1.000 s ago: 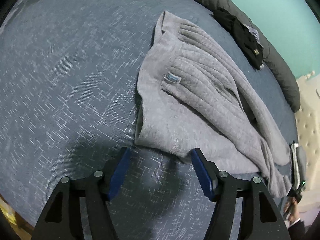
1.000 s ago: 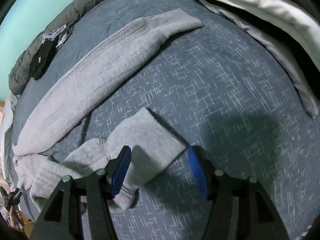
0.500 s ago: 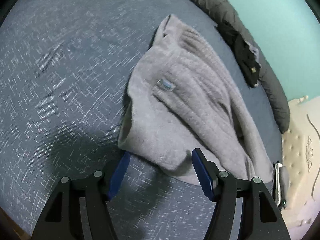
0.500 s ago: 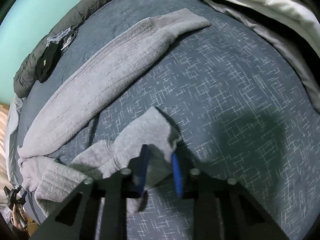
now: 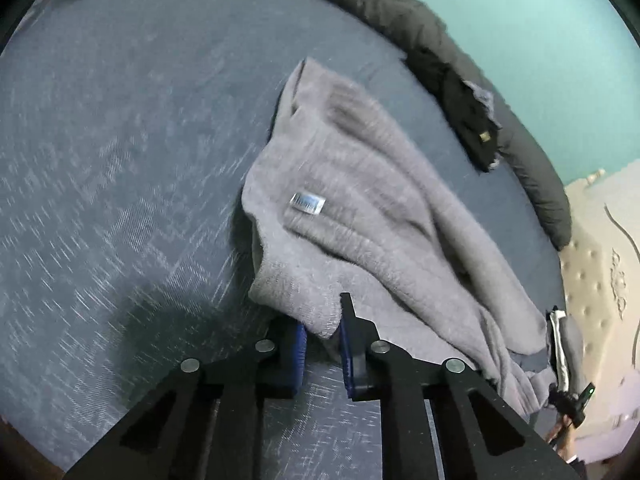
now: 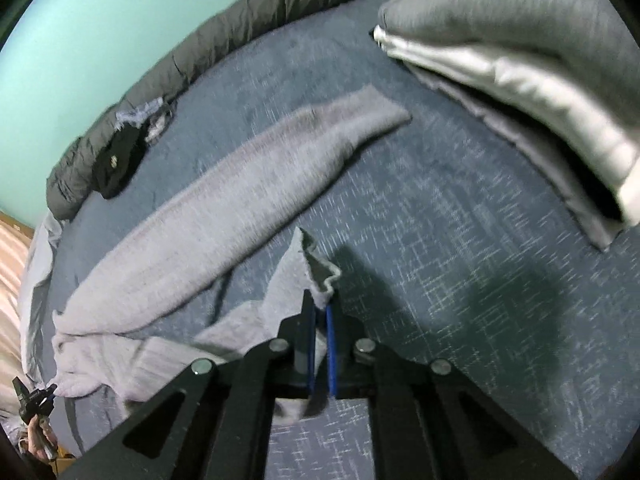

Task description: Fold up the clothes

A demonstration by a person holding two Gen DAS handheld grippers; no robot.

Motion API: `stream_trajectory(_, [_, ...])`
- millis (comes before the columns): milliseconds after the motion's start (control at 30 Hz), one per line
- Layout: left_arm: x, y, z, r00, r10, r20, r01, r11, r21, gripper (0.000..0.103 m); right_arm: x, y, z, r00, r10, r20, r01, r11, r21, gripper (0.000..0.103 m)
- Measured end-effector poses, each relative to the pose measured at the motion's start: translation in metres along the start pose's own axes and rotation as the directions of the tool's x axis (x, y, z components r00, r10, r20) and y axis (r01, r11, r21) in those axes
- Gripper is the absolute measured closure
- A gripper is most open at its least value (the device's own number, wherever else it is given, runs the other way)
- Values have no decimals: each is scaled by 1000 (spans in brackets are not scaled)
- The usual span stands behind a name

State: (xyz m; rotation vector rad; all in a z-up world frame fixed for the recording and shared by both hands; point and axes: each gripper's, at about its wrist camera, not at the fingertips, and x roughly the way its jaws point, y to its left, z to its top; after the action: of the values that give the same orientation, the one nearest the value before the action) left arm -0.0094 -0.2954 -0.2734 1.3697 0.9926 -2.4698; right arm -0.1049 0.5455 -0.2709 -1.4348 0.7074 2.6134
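bed: wide bed with blue-grey woven cover [image 5: 120, 160] carried everything; dark grey quilted duvet roll [image 5: 420, 28] ran along its far edge by the teal wall.
bedding stack: folded grey and silver-white bedding [image 6: 520, 64] sat at the far right of the bed, well apart from the garment.
garment: light grey ribbed knit sweater [image 5: 360, 208] lay rumpled on the bed, not folded flat; woven neck label [image 5: 307, 203] faced up.
sleeves: one long sleeve [image 6: 240, 208] was stretched out diagonally across the cover; the other sleeve's cuff [image 6: 316, 272] was lifted off it.
black item: small black cloth piece [image 5: 472, 128] rested against the duvet roll, near the sweater but not touching.
left tool [image 5: 322, 340]: blue pads were drawn near together, pinching the sweater's near hem edge, cloth bunched between them.
right tool [image 6: 319, 344]: pads were almost touching, clamped on the cuff, which stood up crumpled above the tips.
stage (judged): both tools held cloth, so a spread or a fold-over looked in progress; which one, unclear.
risk 1: thin pinch on the cuff could slip if pulled fast, loose knit stretches.
risk 2: uneven pull between tools could twist the body and drag the stretched sleeve out of line.
risk 3: bunched hem could trap a crease in the fold.
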Motion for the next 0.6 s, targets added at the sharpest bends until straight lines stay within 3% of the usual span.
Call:
stream_trajectory(200, [-43, -1, 21, 997, 15, 71, -18, 999, 43, 89, -52, 3, 18, 998, -14, 61, 15, 1000, -9, 99])
stream_trajectory(467, [-89, 16, 35, 992, 18, 127, -22, 999, 34, 90, -119, -3, 34, 995, -41, 90, 43, 999, -25, 99])
stream_trajectory(600, [-88, 33, 31, 992, 38, 123, -40, 999, 6, 90, -125, -13, 34, 998, -59, 12, 59, 998, 11, 99])
